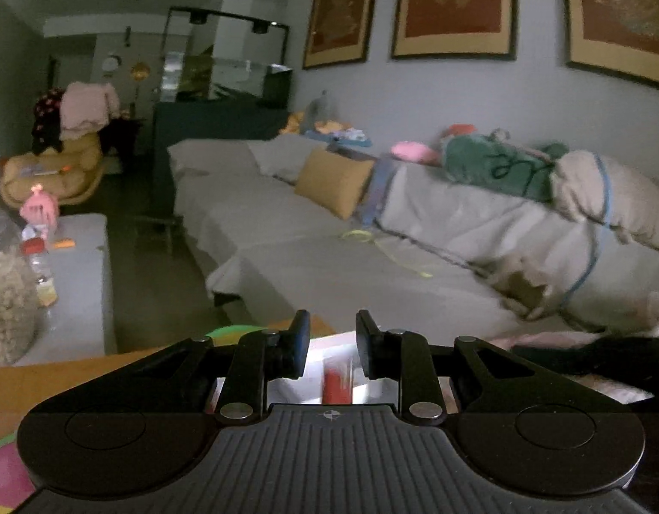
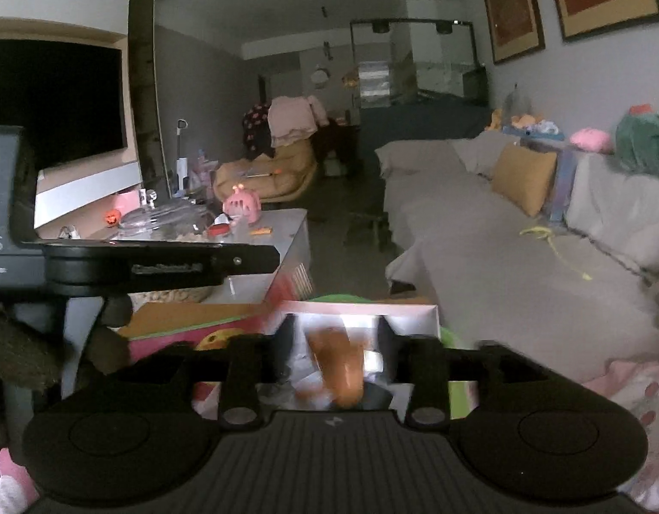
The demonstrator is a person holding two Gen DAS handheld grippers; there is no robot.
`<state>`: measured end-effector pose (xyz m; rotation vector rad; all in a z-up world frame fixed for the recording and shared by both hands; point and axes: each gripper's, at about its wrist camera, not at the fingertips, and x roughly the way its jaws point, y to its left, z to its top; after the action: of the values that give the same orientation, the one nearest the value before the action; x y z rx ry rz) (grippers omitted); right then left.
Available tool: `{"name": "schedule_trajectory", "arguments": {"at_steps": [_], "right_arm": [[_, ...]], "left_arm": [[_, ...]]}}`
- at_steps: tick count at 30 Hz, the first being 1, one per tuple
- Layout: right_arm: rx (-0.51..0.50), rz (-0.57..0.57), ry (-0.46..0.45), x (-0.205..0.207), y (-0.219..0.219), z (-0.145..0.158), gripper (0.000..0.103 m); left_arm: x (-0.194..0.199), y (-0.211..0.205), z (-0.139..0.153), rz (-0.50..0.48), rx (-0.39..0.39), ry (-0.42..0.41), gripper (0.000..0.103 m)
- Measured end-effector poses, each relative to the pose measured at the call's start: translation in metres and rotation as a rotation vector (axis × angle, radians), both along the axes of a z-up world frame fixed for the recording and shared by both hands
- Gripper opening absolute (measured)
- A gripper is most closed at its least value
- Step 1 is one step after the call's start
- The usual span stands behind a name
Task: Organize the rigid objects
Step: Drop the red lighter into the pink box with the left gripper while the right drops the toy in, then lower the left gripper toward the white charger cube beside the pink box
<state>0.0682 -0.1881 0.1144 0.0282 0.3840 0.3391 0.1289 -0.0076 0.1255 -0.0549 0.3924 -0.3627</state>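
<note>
1. My left gripper (image 1: 333, 345) is pointing out over the sofa (image 1: 312, 257). Its jaws are sitting narrow with nothing pressed between them — effectively closed, empty.
2. A red cylindrical piece (image 1: 337, 381) is lying below and behind the left fingertips, inside a white box (image 1: 329, 345) — blurred, so I'm not naming it closer.
3. My right gripper (image 2: 336, 338) is standing part open. An orange rounded object (image 2: 340, 368) is showing between the jaws, but motion blur is hiding the pads — I'm judging there's no contact, not a grip.
4. The same white box (image 2: 415, 315) is sitting just ahead of the right fingertips, on a colourful mat (image 2: 166, 338).
5. Risks:
   - The orange piece is looking loose under open jaws, so it may be rolling or landing outside the box.
   - Both grippers are working over one small box, so they may be clashing or clipping the rim and shifting it.
   - Blur is making my aim unreliable.
</note>
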Motion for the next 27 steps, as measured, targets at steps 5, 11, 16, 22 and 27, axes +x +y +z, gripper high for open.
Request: {"name": "schedule_trajectory", "arguments": {"at_steps": [5,11,16,22,27], "right_arm": [[-0.056,-0.008,0.031,0.004,0.005,-0.018,0.069],[-0.115,-0.004,0.135,0.001,0.010,-0.048,0.069],[-0.202,0.014,0.162,-0.009,0.020,-0.068,0.069],[-0.248,0.045,0.154,-0.026,0.033,-0.076,0.070],[-0.268,0.087,0.190,-0.034,0.035,-0.084,0.071]], "left_arm": [[-0.004,0.027,-0.030,0.023,-0.028,0.079,0.027],[-0.023,0.099,-0.056,0.244,-0.079,0.157,0.027],[-0.036,0.146,-0.076,0.438,0.031,0.167,0.027],[-0.042,0.184,-0.088,0.533,0.003,0.226,0.027],[-0.042,0.173,-0.096,0.447,0.047,0.246,0.027]]}}
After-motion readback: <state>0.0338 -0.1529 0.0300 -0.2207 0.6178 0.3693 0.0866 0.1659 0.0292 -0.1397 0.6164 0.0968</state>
